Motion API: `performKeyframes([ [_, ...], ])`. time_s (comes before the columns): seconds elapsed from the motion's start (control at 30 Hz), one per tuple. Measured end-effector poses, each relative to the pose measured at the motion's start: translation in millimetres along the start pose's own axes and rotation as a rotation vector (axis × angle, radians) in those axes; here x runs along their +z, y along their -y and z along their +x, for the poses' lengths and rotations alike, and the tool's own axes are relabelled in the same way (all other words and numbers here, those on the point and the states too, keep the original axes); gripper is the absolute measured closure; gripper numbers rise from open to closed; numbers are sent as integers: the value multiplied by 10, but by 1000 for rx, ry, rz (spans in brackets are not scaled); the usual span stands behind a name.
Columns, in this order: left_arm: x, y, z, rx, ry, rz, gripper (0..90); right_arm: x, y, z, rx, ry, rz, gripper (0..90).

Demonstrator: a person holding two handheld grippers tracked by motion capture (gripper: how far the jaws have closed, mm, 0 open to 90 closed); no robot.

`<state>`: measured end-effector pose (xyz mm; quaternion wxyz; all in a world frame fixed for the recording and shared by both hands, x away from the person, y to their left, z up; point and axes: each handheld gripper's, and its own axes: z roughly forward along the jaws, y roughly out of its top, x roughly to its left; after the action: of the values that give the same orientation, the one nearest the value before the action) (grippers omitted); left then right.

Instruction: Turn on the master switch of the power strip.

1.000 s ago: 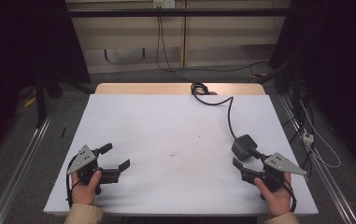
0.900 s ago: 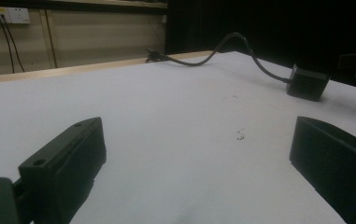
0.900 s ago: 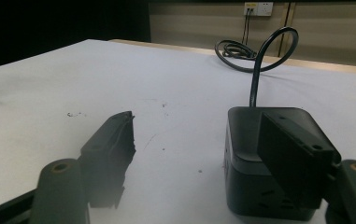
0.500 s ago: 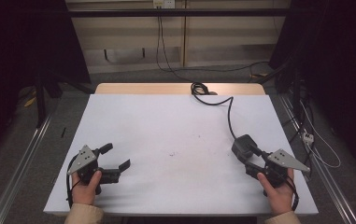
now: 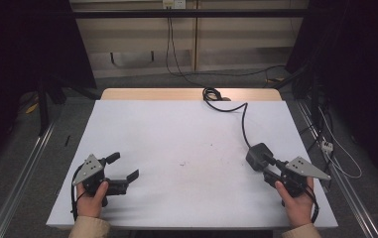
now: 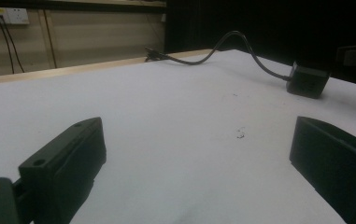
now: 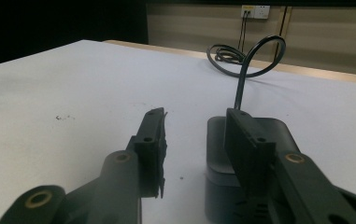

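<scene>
Seemingly prepping a grab: right gripper (image 5: 268, 167) is sitting w/ jaws parted, not clamping, just beside the black boxy plastic power adapter (image 5: 256, 155) near table's right edge; left gripper (image 5: 122, 168) is idling released.

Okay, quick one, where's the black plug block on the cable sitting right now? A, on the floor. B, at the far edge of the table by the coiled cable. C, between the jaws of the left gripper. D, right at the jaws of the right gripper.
D: in the high view the black plug block lies on the white table right at the right gripper, whose open jaws reach it.
</scene>
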<state>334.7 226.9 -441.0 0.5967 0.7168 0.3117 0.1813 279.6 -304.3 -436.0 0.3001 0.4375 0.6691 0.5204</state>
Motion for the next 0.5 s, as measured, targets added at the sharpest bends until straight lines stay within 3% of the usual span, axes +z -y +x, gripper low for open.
performKeyframes([
  [0.5,6,0,-5,-1,0,0,33,14,-16,-17,9,-18,13,684],
])
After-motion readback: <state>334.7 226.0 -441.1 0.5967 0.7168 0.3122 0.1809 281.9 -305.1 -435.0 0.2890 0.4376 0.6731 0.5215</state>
